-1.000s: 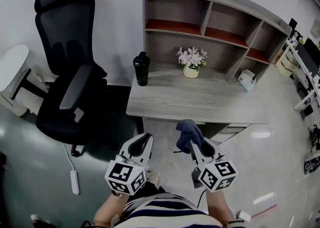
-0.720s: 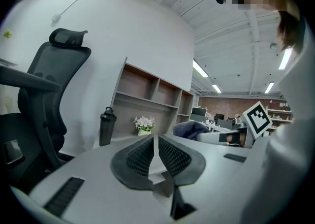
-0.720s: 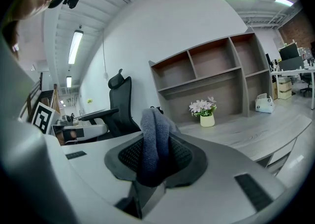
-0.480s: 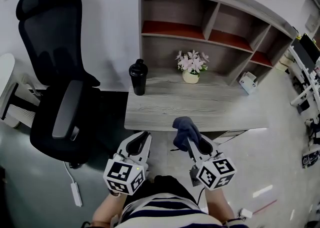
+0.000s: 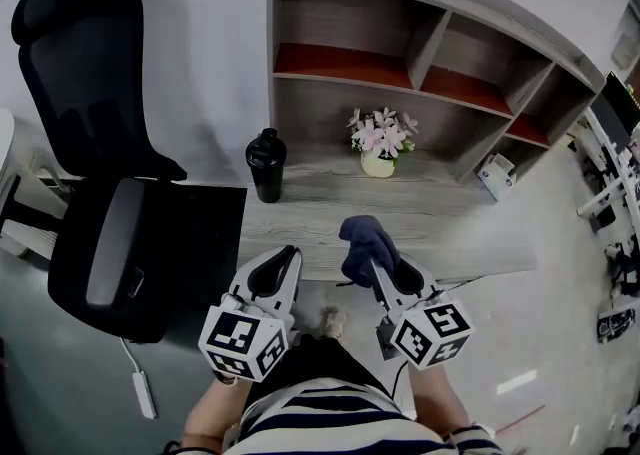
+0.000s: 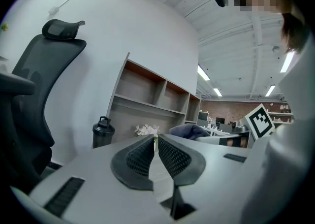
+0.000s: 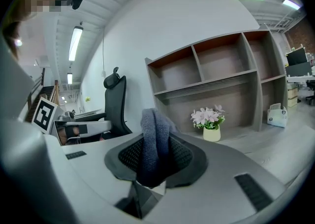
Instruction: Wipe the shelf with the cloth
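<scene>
The chair (image 5: 100, 163) is now seen further left and lower in the head view than a second ago, and the desk (image 5: 440, 208) has been brought nearer. The bottle (image 5: 265, 165) is unmoved on the desk's left end. The left gripper (image 5: 284, 257) is held at the desk's front edge, its jaws pressed all but together with nothing between them. The cloth (image 5: 362, 241) is pinched in the jaws of the right gripper (image 5: 374, 265) and is now carried over the front edge of the desk, where before it was short of it. The flowers (image 5: 379, 133) are left standing beyond it. The shelf (image 5: 420, 38) has not yet been reached, so wiping is judged not begun, only the approach made.
</scene>
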The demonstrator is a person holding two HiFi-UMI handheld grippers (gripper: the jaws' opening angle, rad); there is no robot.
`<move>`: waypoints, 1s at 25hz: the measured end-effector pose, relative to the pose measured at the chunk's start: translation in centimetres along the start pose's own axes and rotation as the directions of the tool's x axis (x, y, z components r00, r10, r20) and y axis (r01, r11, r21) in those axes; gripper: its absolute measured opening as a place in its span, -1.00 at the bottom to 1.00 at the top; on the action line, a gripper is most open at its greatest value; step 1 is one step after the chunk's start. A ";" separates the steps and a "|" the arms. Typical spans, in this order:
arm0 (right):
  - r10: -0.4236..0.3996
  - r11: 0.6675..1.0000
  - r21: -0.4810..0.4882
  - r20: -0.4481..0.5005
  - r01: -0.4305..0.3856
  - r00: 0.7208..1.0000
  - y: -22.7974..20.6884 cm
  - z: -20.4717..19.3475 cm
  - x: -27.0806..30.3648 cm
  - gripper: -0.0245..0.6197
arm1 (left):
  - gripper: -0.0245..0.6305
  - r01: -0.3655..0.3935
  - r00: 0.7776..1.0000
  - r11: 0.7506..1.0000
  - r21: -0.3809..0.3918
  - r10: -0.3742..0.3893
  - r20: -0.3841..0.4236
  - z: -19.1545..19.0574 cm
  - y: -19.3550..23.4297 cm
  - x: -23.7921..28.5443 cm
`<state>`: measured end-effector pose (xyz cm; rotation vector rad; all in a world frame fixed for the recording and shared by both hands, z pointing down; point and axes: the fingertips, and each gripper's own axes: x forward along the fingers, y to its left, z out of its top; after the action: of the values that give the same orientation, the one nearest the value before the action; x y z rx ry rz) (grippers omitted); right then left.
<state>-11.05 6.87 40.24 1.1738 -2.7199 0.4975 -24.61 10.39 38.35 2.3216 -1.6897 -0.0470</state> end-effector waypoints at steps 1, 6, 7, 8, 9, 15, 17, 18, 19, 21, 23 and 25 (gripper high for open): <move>0.006 1.000 -0.001 0.002 -0.006 1.000 -0.5 0.5 0.5 -0.60 | -0.80 -0.008 1.000 1.000 -0.002 0.008 0.003 0.4 0.2 0.7; 0.040 0.999 -0.001 0.007 -0.040 0.999 -3.1 2.9 3.1 -0.60 | -0.81 -0.029 0.999 1.000 -0.009 0.029 0.015 2.4 0.9 4.6; 0.049 0.999 -0.002 0.010 -0.049 0.999 -3.7 3.4 3.7 -0.60 | -0.81 -0.033 0.999 0.999 -0.005 0.033 0.018 2.7 1.0 5.5; 0.059 0.998 -0.003 0.013 -0.059 0.998 -4.3 3.8 4.2 -0.60 | -0.81 -0.038 0.999 0.999 -0.002 0.038 0.020 3.0 1.0 6.3; 0.069 0.998 -0.005 0.013 -0.069 0.998 -4.9 4.3 4.6 -0.60 | -0.81 -0.043 0.999 0.999 -0.001 0.043 0.020 3.2 1.0 7.0; 0.168 0.986 -0.032 0.030 -0.167 0.985 -7.3 7.6 7.6 -0.60 | -0.81 -0.085 0.993 0.996 -0.017 0.086 0.078 6.1 1.6 10.3; 0.209 0.978 -0.038 0.041 -0.207 0.977 -7.8 8.6 8.5 -0.60 | -0.81 -0.103 0.991 0.995 -0.007 0.103 0.088 7.0 1.8 11.4; 0.229 0.973 -0.036 0.046 -0.227 0.972 -8.1 9.1 8.9 -0.60 | -0.81 -0.115 0.989 0.993 0.003 0.115 0.088 7.3 2.0 12.0; 0.246 0.969 -0.030 0.049 -0.245 0.968 -8.3 9.7 9.3 -0.60 | -0.81 -0.128 0.988 0.992 0.011 0.126 0.087 7.6 2.2 12.5; 0.271 0.962 -0.018 0.055 -0.271 0.961 -8.8 10.7 10.0 -0.60 | -0.81 -0.149 0.985 0.989 0.013 0.147 0.084 7.9 2.5 13.4; 0.292 0.956 -0.018 0.064 -0.291 0.954 -9.1 11.9 10.9 -0.60 | -0.81 -0.169 0.982 0.986 0.012 0.167 0.083 8.1 3.0 14.1; 0.314 0.949 -0.026 0.077 -0.313 0.946 -9.0 13.1 11.9 -0.60 | -0.81 -0.188 0.979 0.982 0.015 0.186 0.080 8.3 3.6 14.4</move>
<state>-12.63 -11.59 33.15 0.7722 -2.9913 0.4763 -24.86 -5.80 33.06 2.1918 -1.9490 -0.0829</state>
